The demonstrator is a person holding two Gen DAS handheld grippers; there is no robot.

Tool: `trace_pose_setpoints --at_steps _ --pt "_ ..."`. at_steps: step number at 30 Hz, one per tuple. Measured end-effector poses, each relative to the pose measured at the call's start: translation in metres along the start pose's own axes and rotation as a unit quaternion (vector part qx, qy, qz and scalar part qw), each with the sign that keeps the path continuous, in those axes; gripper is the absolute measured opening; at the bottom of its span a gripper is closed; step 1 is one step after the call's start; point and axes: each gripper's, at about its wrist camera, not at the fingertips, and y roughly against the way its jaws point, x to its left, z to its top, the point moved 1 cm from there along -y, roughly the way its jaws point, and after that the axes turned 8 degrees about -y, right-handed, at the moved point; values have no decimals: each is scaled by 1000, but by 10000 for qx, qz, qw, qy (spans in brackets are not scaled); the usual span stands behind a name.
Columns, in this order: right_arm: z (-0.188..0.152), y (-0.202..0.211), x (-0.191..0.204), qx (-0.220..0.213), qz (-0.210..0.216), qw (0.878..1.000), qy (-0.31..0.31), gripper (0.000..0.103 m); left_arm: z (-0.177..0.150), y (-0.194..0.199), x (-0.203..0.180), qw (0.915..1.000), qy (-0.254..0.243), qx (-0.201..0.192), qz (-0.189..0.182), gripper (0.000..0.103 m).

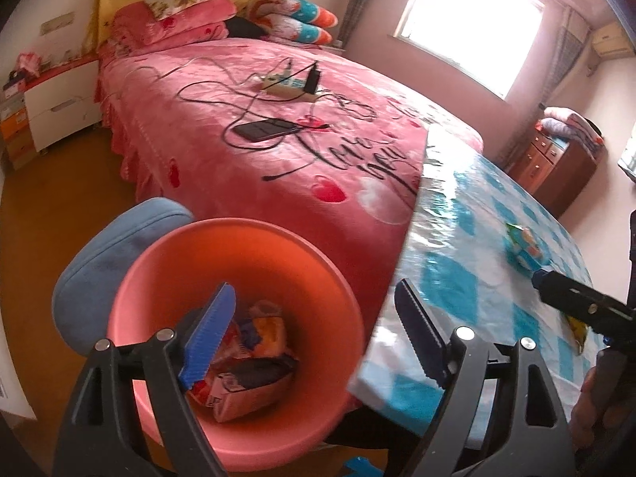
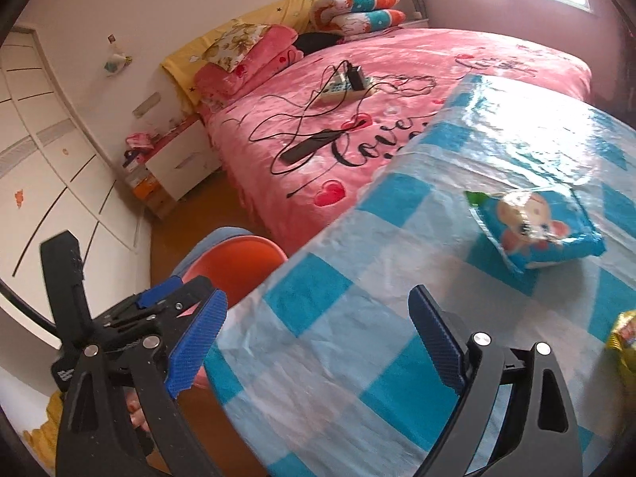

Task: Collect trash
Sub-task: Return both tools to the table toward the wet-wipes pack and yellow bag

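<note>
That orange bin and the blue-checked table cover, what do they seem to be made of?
The orange bin looks like moulded plastic: smooth, matte, evenly coloured walls. The table cover seems to be thin plastic sheeting, glossy and wrinkled, with bright glare from the window; it could be coated cloth.

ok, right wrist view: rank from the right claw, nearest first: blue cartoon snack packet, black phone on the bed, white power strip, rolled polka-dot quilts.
1. Blue cartoon snack packet: on the checked tablecloth, ahead and right.
2. Black phone: near side of the pink bedspread.
3. White power strip: mid-bed, beyond the phone.
4. Rolled polka-dot quilts: by the headboard.
</note>
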Motion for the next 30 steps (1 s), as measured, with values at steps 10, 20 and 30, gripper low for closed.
trace_pose_setpoints --at_steps 10,20,30 --pt "-5 27 -22 -243 -111 9995 -138 92 4 12 -43 9990 -392 -82 -193 85" --pt "-11 50 -42 -477 -232 9982 -267 92 9 20 -75 9971 -697 -113 -267 86" --pt "-12 65 -68 -617 -382 9965 -412 92 10 18 -110 9944 -990 -70 -367 86"
